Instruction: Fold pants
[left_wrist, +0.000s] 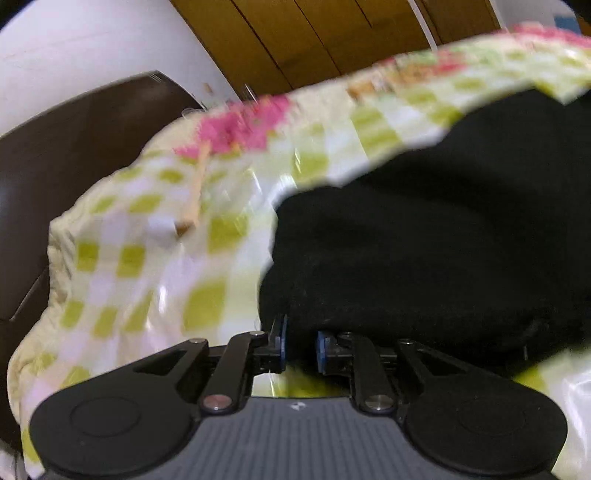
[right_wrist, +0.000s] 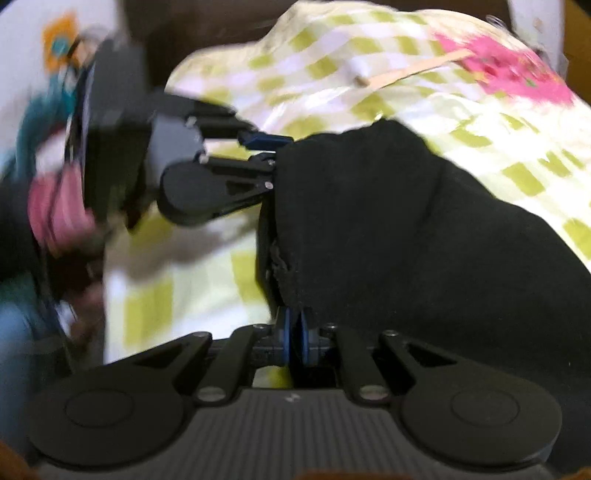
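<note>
Left wrist view: nearest the lens, the left gripper (left_wrist: 300, 345) shows two blue-padded fingers (left_wrist: 282, 341) standing a narrow gap apart, with the near edge of the black pants (left_wrist: 424, 240) between them; whether the pads press the cloth cannot be told through the blur. One pair of pants is visible, a single dark mass running from the fingers up and away to the right, its long axis slanting toward the upper right corner. It lies on a bed under a green-and-white checked cover (left_wrist: 147, 240) with a pink patch (left_wrist: 240, 129). A dark brown headboard (left_wrist: 74, 140) stands at left, and wooden cabinet doors (left_wrist: 314, 37) fill the top.

Right wrist view: closest in, the right gripper (right_wrist: 294, 341) has its two blue fingers (right_wrist: 283, 341) drawn almost together on a ragged edge of the pants (right_wrist: 424, 240), pinching the cloth. The fabric spreads from those fingers up and out to the right over the checked cover (right_wrist: 369, 55). At left, the left gripper (right_wrist: 273, 162) reaches in from the side, its fingertips meeting a second point on the same edge of the pants, farther up. A person's hand (right_wrist: 59, 214), blurred and pinkish, carries it. Two grippers, one garment, both at its left border.
</note>
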